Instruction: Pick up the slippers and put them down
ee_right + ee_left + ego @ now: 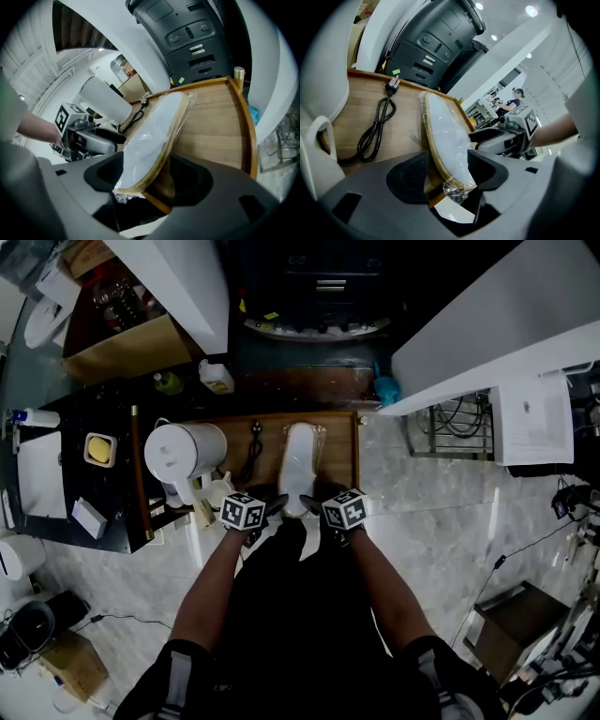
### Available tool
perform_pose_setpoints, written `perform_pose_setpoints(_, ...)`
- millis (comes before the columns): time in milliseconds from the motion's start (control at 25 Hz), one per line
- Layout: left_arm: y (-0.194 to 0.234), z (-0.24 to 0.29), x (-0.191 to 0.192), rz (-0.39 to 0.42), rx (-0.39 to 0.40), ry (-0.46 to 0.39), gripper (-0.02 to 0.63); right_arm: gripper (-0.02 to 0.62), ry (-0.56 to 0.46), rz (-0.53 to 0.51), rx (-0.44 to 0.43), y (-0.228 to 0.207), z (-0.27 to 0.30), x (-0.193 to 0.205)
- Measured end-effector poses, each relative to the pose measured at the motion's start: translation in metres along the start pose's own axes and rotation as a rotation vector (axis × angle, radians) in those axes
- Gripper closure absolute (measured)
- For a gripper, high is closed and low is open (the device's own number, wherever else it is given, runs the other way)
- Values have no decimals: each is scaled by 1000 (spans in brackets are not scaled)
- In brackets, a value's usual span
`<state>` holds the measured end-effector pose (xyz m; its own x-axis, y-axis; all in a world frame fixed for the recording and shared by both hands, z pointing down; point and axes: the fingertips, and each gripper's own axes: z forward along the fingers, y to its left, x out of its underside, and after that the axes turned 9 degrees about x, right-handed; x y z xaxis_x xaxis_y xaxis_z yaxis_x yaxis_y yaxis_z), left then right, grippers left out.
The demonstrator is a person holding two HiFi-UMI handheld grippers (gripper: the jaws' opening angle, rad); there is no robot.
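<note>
Nearest the head camera, the person's left forearm (211, 582) and right forearm (384, 587) reach forward to the near edge of a wooden tray (342, 442), each ending in a gripper topped by a marker cube. Between the left gripper (265, 507) and the right gripper (319, 505) lies the near end of the slippers (300, 460), a pale pair wrapped in clear plastic. The pair lies lengthwise on the tray, right of its middle, pointing to the far edge. A white kettle (183, 454) stands at the tray's left end, and a black power cord (251, 456) lies between it and the slippers. In the left gripper view, the left gripper (447, 176) has its jaws spread, one on either side of the slippers' (445, 136) near end, where crinkled plastic hangs just past the tray's near edge. The cord (377, 129) lies on the bare wood (356, 101) further left, and the right gripper (497, 140) sits just beside the pack on the other side. In the right gripper view, the right gripper (145, 176) likewise has its jaws spread, and the same end of the slippers (150, 136) lies between them, resting on the tray (220, 126). The left gripper (101, 140) shows close by on the far side of the pack, with the kettle (105, 101) behind it.
</note>
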<state>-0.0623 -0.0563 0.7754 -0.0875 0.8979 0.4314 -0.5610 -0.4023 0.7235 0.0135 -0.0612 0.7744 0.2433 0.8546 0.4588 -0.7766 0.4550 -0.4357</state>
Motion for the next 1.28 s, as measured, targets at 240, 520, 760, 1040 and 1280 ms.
perform_pose_setpoints(240, 12, 7, 0, -65, -20, 9, 333, 268, 21, 77, -4, -5, 11, -4)
perform_pose_setpoints(520, 13, 19, 2, -66, 10, 55, 333, 268, 71, 80, -14, -2, 20, 0)
perform_pose_setpoints(760, 14, 24, 4, -85, 16, 79, 334, 268, 81, 98, -10, -2, 25, 3)
perform_pose_setpoints(1040, 13, 28, 6, -114, 39, 80, 359, 281, 82, 121, -10, -2, 26, 2)
perform_pose_setpoints(1280, 11, 28, 7, -136, 47, 65, 387, 299, 85, 126, -7, 0, 26, 2)
